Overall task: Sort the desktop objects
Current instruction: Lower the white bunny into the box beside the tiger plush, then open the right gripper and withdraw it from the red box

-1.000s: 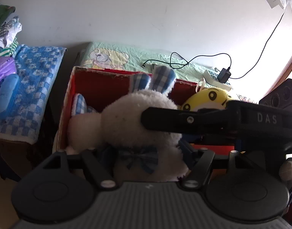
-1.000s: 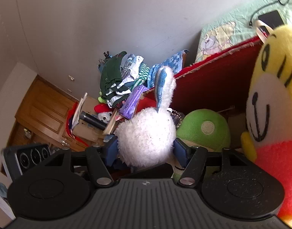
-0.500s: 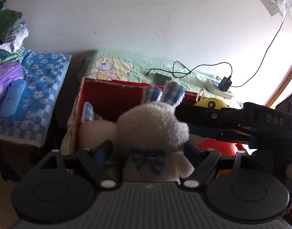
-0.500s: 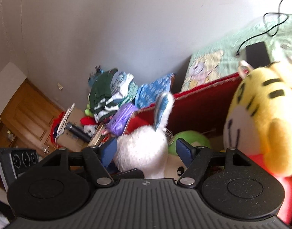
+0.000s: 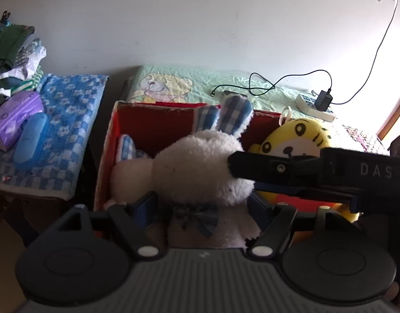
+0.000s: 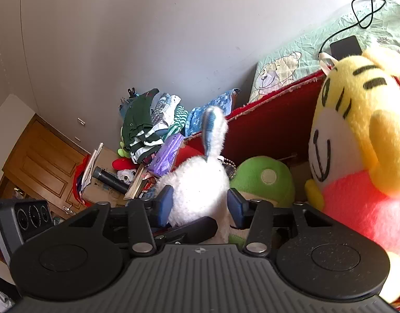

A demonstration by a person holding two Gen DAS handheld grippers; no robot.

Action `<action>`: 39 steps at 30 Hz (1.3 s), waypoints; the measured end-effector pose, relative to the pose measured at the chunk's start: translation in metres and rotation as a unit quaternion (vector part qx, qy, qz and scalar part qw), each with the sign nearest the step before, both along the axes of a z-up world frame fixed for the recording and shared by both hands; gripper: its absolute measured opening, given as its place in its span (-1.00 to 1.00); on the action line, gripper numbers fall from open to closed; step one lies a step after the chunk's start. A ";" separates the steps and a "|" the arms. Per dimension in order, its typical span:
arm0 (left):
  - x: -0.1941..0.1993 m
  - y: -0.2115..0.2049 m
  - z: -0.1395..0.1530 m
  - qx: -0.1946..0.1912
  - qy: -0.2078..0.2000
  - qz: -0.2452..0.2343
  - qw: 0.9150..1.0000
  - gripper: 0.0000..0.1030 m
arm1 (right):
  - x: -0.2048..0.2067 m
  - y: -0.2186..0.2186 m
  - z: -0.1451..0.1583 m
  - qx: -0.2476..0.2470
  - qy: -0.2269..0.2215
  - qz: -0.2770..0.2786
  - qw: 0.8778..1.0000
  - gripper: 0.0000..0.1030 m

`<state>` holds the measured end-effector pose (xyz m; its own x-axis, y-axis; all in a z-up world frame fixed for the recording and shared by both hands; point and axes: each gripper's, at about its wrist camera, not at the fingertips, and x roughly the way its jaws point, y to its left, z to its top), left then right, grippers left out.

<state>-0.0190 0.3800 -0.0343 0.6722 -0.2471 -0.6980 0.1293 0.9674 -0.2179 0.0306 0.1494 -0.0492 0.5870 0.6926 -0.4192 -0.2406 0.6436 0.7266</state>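
So at 9 o'clock in the left wrist view there's a blue checked cloth (image 5: 66, 120) with a purple pack (image 5: 16, 120) on it. Dead centre, the white plush rabbit (image 5: 200, 167) sits inside the red box (image 5: 153, 127), and the left gripper (image 5: 202, 206) has its fingers spread either side of it, not squeezing. The right gripper (image 6: 198, 203) pokes in from 3 o'clock; its blue pads flank the rabbit's head, but I can't tell whether they pinch it. A yellow tiger plush (image 5: 296, 143) sits at 2 o'clock.
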 end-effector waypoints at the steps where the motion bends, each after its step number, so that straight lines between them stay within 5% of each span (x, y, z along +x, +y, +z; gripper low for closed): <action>1: 0.000 0.000 0.000 0.003 0.002 0.004 1.000 0.55 | 0.000 0.001 0.000 -0.004 -0.002 -0.002 1.000 0.02; 25: 0.006 -0.002 -0.013 0.025 0.029 0.035 0.999 0.85 | -0.005 0.008 -0.002 -0.030 -0.023 0.004 0.999 0.09; 39: 0.008 -0.014 -0.018 0.037 0.028 0.011 0.999 0.97 | -0.002 0.011 -0.002 -0.032 -0.028 0.015 0.999 0.09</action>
